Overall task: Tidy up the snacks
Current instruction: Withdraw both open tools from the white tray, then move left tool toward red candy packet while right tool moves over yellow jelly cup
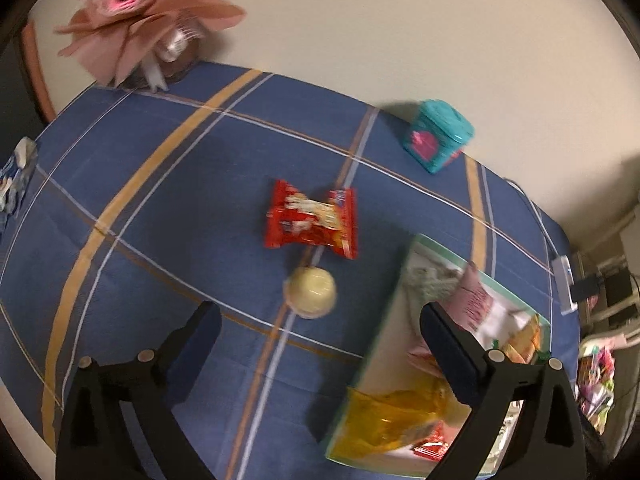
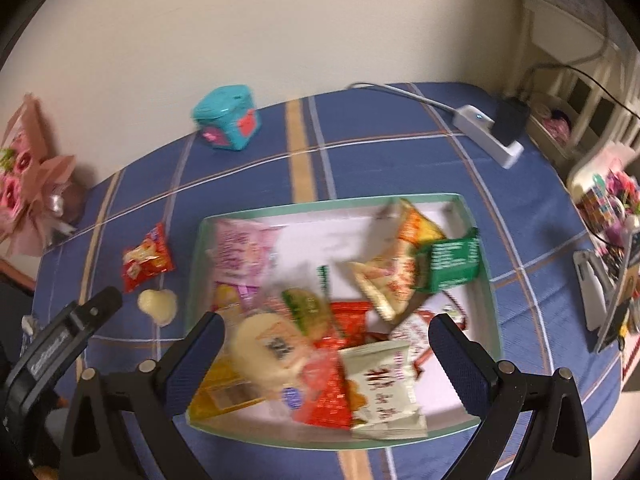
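Left gripper (image 1: 320, 320): jaws spread wide and empty, angled steeply down over the blue plaid tablecloth (image 1: 160, 200). A round cream snack (image 1: 310, 292) lies between the fingers' lines, untouched; a red packet (image 1: 312, 220) sits just beyond it, both near the tabletop's middle. Right gripper (image 2: 326, 344): jaws likewise wide apart, gripping nothing, tilted down above the green-rimmed box (image 2: 320, 204), which holds a heap of mixed snack packets (image 2: 380, 388) near the tabletop's front edge. A teal tin (image 2: 228, 118) stands at the far edge by the wall, a pink bouquet (image 1: 140, 12) at the far left corner, a power strip (image 2: 488, 134) at the far right corner. Bare cloth lies left of the box.
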